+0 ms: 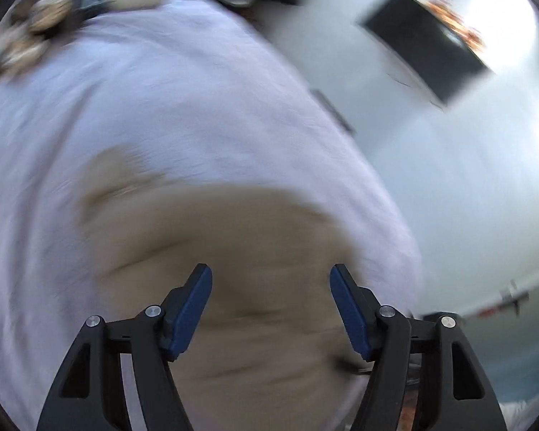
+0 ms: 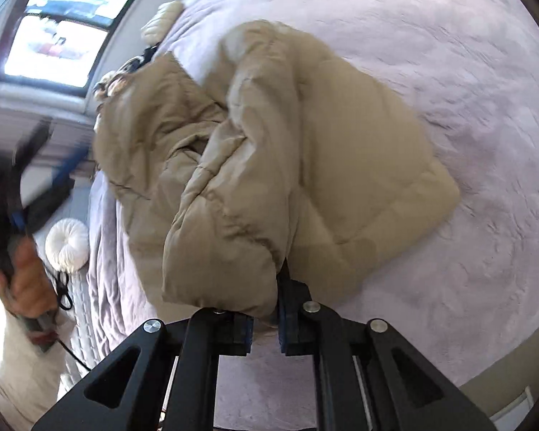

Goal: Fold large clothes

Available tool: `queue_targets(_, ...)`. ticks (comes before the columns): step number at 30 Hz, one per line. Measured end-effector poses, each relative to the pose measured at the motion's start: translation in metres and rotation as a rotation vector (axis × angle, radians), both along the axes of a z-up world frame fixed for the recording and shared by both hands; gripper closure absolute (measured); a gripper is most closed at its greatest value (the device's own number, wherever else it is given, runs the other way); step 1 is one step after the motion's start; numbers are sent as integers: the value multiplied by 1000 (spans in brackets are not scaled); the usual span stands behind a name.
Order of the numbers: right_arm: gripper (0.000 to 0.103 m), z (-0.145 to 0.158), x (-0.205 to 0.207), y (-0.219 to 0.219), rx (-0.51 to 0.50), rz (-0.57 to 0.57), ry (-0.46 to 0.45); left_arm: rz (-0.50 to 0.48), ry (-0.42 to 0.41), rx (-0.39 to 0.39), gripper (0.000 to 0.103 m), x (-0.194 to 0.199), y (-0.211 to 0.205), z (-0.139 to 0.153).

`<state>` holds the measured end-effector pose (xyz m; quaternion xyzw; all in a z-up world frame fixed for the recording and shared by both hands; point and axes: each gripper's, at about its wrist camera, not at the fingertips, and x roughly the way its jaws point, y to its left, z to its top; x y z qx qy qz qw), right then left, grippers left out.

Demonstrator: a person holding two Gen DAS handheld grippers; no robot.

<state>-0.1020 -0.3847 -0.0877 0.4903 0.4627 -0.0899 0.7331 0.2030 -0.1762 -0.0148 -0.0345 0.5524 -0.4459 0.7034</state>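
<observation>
Right gripper (image 2: 266,327): black arms with dark blue pads, pinched tight on one puffy corner of the coat.
Left gripper (image 1: 271,309): same black arms and blue ridged pads, spread wide apart with nothing between them.
Coat (image 2: 269,151): big, tan and puffy, with stitched lines that make soft fat squares. It looks smooth and a bit shiny.
Coat shape: lumpy and half folded, with one thick flap lying over the rest.
Where the coat is: on the bed, spread out in front of the right gripper. Its near corner hangs over the blue pads and hides the tips.
Coat from the left camera (image 1: 240,269): a blurry tan patch right under and ahead of the open fingers. I cannot tell if they touch it.
Blanket (image 2: 449,72): pale purple, soft and fuzzy, with little wrinkles. It covers the bed under the coat.
Round pillow (image 2: 68,240): white and fluffy, shaped like a ball with a dimple, near the bed's edge.
Window (image 2: 61,21): bright, with a dark frame, beyond the bed.
Dark board (image 1: 423,43): flat and black, on the white wall beside the bed.
</observation>
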Motion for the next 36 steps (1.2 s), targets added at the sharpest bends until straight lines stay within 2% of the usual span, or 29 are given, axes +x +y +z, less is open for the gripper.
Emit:
queue_targets(3, 92, -15, -11, -10, 45, -15, 7, 121, 71, 60, 34, 15, 22, -49)
queue_targets(5, 92, -25, -14, -16, 71, -22, 10, 146, 112, 43, 34, 7, 14, -74)
queue_targets(8, 92, -42, -4, -15, 110, -23, 8, 148, 64, 46, 34, -2, -16, -81)
queue_targets(11, 88, -24, -7, -23, 107, -6, -6, 131, 47, 42, 34, -7, -21, -80)
queue_targets(13, 86, 12, -15, -33, 17, 21, -45, 127, 42, 45, 34, -1, -19, -80)
queue_targets(14, 83, 34, -16, -37, -19, 35, -87, 131, 43, 46, 34, 5, -23, -78)
queue_targets(15, 71, 56, -13, -42, -53, 51, -135, 134, 45, 49, 34, 3, -23, -76)
queue_targets(16, 47, 70, -5, -46, -77, 69, -175, 134, 46, 53, 34, -2, -19, -71)
queue_targets(17, 37, 79, 6, -50, -91, 90, -206, 135, 43, 59, 34, 2, -16, -70)
queue_targets(18, 33, 84, 17, -53, -104, 116, -230, 134, 41, 65, 34, 2, -18, -70)
queue_targets(20, 33, 81, 55, -65, -125, 162, -243, 130, 30, 79, 34, 1, -18, -67)
queue_targets(24, 34, 38, 120, -80, -27, 210, -177, 136, 15, 96, 34, 0, -19, -68)
queue_targets(25, 49, 19, 138, -82, 14, 220, -133, 142, 12, 101, 34, 0, -20, -68)
queue_targets(27, 97, 14, 151, -86, 65, 236, -138, 153, -5, 106, 34, -5, -23, -60)
queue_targets(28, 97, 20, 150, -85, 88, 245, -202, 148, -17, 100, 34, -9, -28, -57)
queue_targets(30, 97, 32, 136, -85, 27, 261, -282, 126, -41, 103, 34, -15, -40, -56)
queue_targets(31, 97, 27, 134, -87, 11, 260, -258, 117, -52, 108, 34, -18, -46, -55)
queue_targets(33, 96, 14, 118, -99, 41, 235, -203, 102, -79, 114, 34, -24, -57, -54)
queue_targets(35, 93, 24, 99, -111, 39, 207, -227, 106, -86, 116, 34, -26, -58, -52)
queue_targets(36, 93, 30, 85, -119, -6, 170, -237, 110, -84, 117, 34, -26, -59, -53)
